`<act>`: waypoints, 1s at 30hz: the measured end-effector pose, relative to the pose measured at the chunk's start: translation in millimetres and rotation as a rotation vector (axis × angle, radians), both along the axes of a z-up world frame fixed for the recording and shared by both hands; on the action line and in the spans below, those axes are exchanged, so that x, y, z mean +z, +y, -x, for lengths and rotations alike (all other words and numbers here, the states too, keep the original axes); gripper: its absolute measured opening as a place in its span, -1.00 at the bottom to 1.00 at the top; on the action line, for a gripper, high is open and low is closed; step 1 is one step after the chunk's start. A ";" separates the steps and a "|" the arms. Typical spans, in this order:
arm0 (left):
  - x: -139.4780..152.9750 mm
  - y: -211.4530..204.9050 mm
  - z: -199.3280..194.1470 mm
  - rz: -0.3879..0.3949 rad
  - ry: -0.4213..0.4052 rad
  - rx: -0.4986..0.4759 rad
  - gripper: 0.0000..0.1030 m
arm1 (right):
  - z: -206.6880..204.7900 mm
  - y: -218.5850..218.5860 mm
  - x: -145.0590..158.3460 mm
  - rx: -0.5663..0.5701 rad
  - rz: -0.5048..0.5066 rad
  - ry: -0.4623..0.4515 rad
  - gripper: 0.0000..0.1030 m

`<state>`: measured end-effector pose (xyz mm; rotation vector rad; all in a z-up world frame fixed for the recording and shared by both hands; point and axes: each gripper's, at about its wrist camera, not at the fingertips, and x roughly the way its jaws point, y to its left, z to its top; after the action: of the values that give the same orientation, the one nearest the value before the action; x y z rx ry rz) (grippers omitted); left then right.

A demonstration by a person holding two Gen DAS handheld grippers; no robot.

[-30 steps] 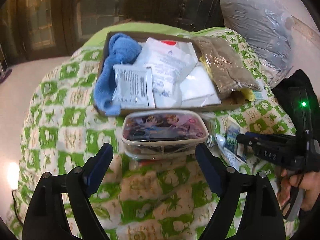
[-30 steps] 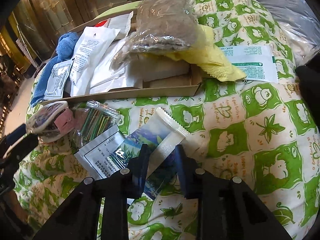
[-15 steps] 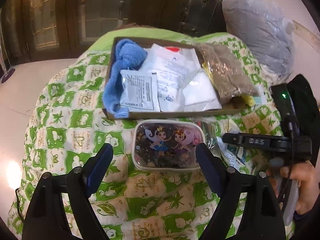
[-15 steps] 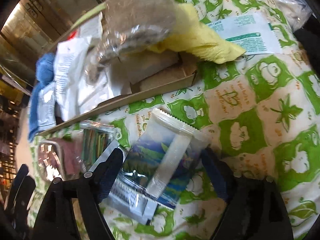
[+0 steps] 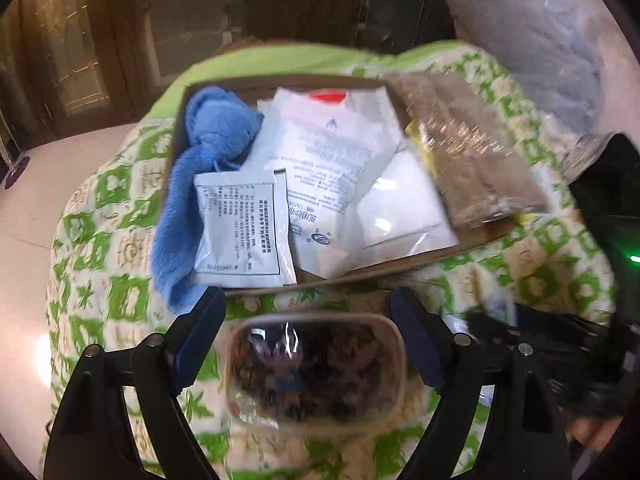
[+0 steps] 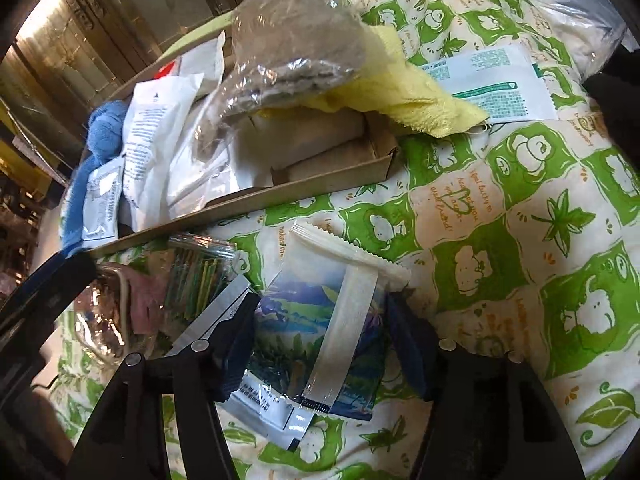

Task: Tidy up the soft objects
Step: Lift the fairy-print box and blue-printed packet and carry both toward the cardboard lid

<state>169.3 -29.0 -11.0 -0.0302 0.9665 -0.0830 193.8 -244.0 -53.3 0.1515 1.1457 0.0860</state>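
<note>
A flat cardboard box [image 5: 400,268] lies on a green-and-cream quilt, holding a blue towel [image 5: 208,168], white sachets [image 5: 240,232] and a brown plastic-wrapped pack [image 5: 468,156]. My left gripper [image 5: 312,332] is open, its fingers either side of a clear pouch with a cartoon print [image 5: 316,372] just before the box. My right gripper [image 6: 324,332] is open around a landscape-printed packet [image 6: 316,336] lying on the quilt. The clear pouch also shows in the right wrist view [image 6: 108,312], with the left gripper's finger [image 6: 52,280] over it.
A yellow cloth [image 6: 404,100] hangs over the box's right end onto a white-green sachet [image 6: 492,84]. A clear bag of coloured sticks [image 6: 196,276] and a white leaflet [image 6: 212,320] lie between the pouch and the packet. A large grey plastic bag [image 5: 532,40] sits at far right.
My left gripper has moved forward so the clear pouch now lies between its fingers. My right gripper opened from nearly shut and stays open around the landscape packet.
</note>
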 end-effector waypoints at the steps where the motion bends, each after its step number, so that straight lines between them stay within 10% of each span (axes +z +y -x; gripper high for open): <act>1: -5.6 -1.7 -5.5 -0.023 0.024 -0.002 0.66 | 2.6 -2.3 2.0 0.000 -0.007 -0.004 0.20; 10: -22.1 -8.1 26.9 -0.108 0.084 -0.104 0.66 | 30.8 -7.7 29.6 0.036 0.007 -0.064 0.20; 15: 0.5 19.2 66.4 0.005 -0.020 -0.068 0.66 | 41.9 -3.8 36.7 0.053 0.032 -0.095 0.20; 30: -17.2 30.4 85.9 0.279 0.126 0.200 0.67 | 41.0 -2.4 36.3 0.042 0.008 -0.105 0.20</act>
<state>83.4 1.4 -28.2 -0.3923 1.0673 -0.0316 152.8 -246.3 -17.0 0.1145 1.0447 0.1258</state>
